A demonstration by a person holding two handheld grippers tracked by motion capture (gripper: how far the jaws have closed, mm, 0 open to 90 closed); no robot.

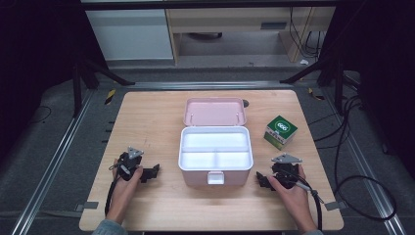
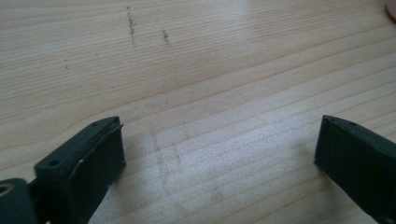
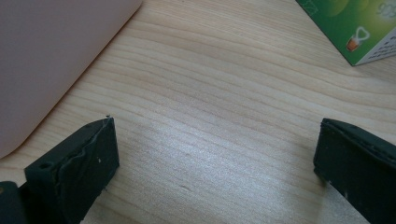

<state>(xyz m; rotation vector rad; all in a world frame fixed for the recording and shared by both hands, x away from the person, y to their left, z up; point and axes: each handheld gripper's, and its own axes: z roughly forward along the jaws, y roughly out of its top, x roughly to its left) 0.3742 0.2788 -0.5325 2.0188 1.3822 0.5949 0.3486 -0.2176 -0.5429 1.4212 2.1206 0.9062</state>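
Pink box open, both tools flanking, jaws apart

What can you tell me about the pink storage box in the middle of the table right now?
The pink box sits at the middle of the wooden table, open. Its lid is swung back on the far side, inner face showing. It looks like smooth plastic with rounded corners. Inside lies a white tray with one long compartment at the back and two smaller ones in front, all empty. A small latch tab sticks out at the near edge. Nothing touches it but the table; the green carton stands apart to its right.
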